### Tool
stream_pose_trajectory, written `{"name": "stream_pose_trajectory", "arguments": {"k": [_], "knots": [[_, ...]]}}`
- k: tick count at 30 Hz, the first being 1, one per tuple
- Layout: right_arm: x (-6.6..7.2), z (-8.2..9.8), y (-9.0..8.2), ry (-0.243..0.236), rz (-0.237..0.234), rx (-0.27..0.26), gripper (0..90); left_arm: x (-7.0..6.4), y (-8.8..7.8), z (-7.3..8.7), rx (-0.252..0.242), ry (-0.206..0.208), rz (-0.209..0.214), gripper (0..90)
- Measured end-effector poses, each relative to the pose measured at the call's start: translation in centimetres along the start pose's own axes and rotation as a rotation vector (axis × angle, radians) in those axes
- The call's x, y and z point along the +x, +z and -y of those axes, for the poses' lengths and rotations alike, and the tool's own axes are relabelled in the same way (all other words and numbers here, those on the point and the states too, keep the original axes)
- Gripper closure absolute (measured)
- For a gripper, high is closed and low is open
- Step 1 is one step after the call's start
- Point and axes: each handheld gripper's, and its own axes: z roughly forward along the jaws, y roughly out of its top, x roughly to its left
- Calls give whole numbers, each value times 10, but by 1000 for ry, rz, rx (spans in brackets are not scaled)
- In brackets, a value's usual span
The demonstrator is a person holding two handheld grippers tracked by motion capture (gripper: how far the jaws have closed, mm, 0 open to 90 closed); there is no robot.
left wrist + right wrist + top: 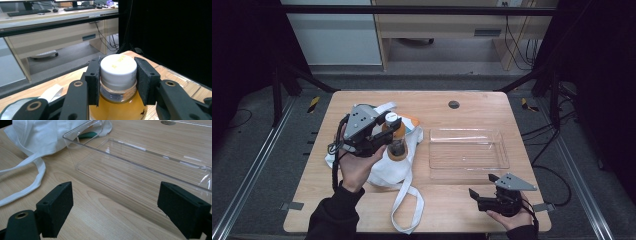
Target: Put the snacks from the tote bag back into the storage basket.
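Observation:
A clear bottle of orange liquid with a white cap (395, 136) (118, 72) is held upright above a white cloth bag (392, 167) at the table's left. My left gripper (388, 134) (117, 80) is shut on the bottle's neck, its black pads pressing just under the cap on both sides. A clear plastic tray (468, 148) (140, 167) lies empty right of centre. My right gripper (479, 187) (123, 212) rests near the table's front right edge, jaws wide open with nothing between them, pointing at the tray's near wall.
The bag's long white straps (404, 205) (27, 182) trail toward the front edge. A small dark round grommet (454, 104) sits at the table's far side. A green item (87, 135) peeks out beside the bag behind the tray.

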Motion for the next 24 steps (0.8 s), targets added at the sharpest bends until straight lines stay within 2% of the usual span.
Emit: {"name": "stream_pose_trajectory", "arguments": {"k": [9,19,24], "knots": [[0,0,0,-1,1,-1,136,-14,7,-14,-21,26,18,589],[1,0,0,3,-2,1,136,-30,21,-17,-16,11,56,590],[0,0,0,3,-3,0,136,-36,29,-17,-7,21,68,590]]}}
